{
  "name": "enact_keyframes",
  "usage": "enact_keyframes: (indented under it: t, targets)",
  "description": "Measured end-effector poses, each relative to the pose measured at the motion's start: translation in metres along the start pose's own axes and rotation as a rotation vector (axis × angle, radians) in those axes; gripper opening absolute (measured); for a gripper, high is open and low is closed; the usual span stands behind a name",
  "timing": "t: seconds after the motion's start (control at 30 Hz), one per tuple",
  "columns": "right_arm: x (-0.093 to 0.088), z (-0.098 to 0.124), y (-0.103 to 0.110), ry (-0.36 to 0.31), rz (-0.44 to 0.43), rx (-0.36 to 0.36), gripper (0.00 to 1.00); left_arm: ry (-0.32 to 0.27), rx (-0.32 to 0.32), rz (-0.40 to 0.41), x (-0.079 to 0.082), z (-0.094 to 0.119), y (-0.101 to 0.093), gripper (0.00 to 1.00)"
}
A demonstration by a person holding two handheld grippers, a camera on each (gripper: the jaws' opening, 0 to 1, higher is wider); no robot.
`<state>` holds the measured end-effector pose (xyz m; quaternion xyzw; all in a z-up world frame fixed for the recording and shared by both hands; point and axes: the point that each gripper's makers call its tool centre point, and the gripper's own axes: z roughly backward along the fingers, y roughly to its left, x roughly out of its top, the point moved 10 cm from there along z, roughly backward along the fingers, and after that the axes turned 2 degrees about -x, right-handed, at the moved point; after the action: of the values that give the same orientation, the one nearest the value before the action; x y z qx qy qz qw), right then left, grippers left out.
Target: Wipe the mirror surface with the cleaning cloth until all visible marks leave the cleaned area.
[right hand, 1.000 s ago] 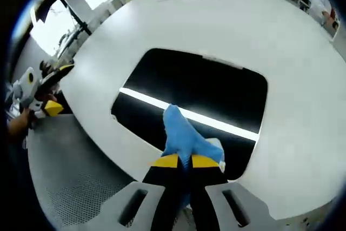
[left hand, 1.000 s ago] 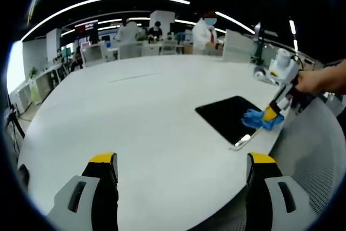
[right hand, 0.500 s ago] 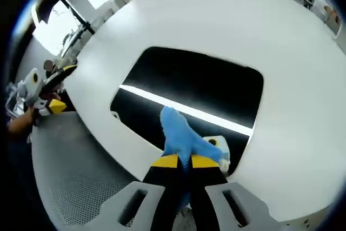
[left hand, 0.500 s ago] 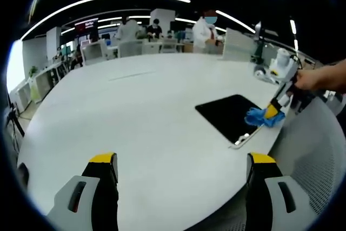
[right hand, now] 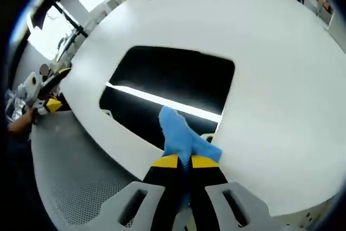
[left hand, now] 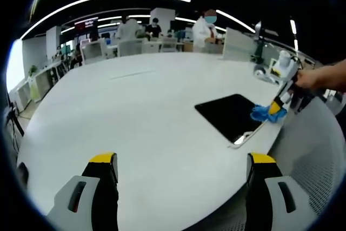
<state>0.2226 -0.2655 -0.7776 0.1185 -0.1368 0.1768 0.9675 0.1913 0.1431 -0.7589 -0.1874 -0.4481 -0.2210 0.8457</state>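
Flat rectangular mirror with a dark reflective face and rounded corners (right hand: pixel 165 87), lying face up on the large round white bench (left hand: pixel 135 112). In the right gripper view the glass reads almost black and carries one bright straight streak, the reflection of a ceiling light, running across its near half. No marks can be made out on the dark surface at this size. In the left gripper view the mirror (left hand: pixel 227 116) sits on the right side of the bench, close to the bench edge, with its long axis running from the near right edge obliquely toward the far centre; a pale rim shows at its nearest corner.

Crumpled bright blue cleaning cloth (right hand: pixel 181 140), pinched between the closed yellow-tipped black fingers of the right gripper (right hand: pixel 184 162). The cloth rests on the near right corner of the mirror, overlapping both the glass and the white bench beside it. In the left gripper view the same cloth (left hand: pixel 266 113) lies at the mirror's right edge under the right gripper (left hand: pixel 278 104), which is held by a person's hand (left hand: pixel 316 79).

Left gripper (left hand: pixel 178 160), fingers spread wide and holding nothing, poised over the near part of the bench, well apart from the mirror.

Far background: office desks and several standing people (left hand: pixel 205 28) beyond the bench.
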Motion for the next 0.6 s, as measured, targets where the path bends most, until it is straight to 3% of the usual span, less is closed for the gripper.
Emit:
enact_keyframes:
  t: [0.33,0.6]
  targets:
    - [0.027,-0.005,-0.014,0.030,-0.014,-0.015,0.01,0.001,0.003,0.008,0.000,0.000,0.000,0.99]
    - [0.072,-0.016,-0.033,0.039,0.000,-0.034,0.00,0.003,0.004,0.008,-0.001,0.001,0.001,0.99]
